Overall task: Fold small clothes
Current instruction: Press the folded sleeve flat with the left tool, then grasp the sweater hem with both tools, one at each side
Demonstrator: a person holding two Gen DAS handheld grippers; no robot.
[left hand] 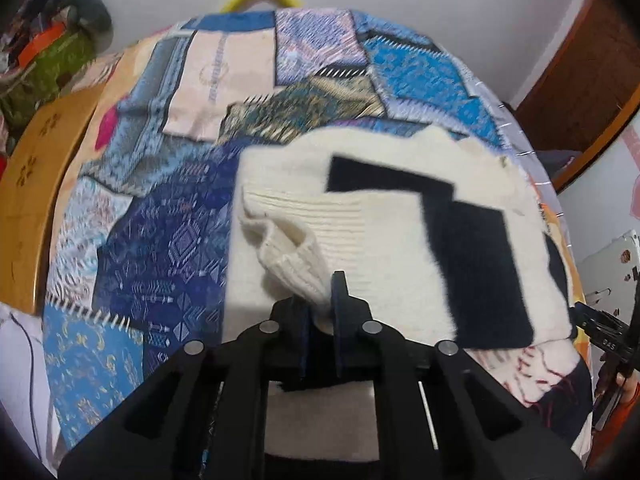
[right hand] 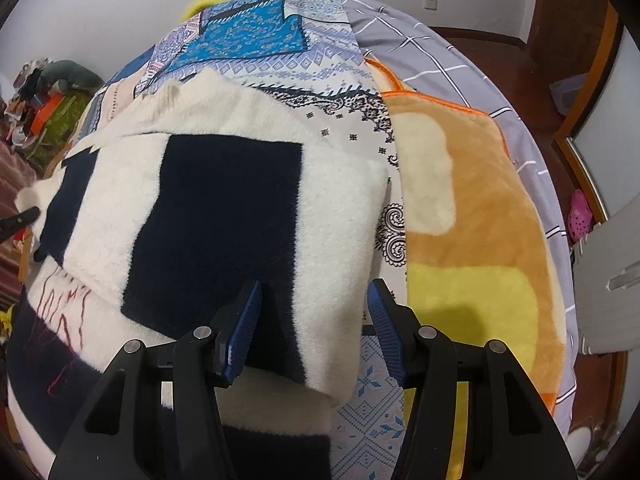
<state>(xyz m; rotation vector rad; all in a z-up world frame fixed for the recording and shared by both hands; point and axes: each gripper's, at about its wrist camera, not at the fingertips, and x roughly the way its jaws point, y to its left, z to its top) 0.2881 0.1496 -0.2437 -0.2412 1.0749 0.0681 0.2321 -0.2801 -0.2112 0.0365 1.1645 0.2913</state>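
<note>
Cream fuzzy knit sweater with navy blocks (left hand: 384, 240) lies on the blue patchwork bedspread (left hand: 160, 240), partly folded, one ribbed cuff (left hand: 288, 260) drawn across its body; further folds probably remain. Left gripper (left hand: 322, 304) is pinched narrowly on that cuff. Right gripper (right hand: 316, 320) stands wide, straddling the sweater's near right corner, gripping nothing.

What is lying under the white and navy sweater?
The sweater lies on a patchwork bedsheet, which shows around it on the far, left and right sides. An orange blanket lies beside it, not under. What the sweater covers directly beneath cannot be seen.
</note>
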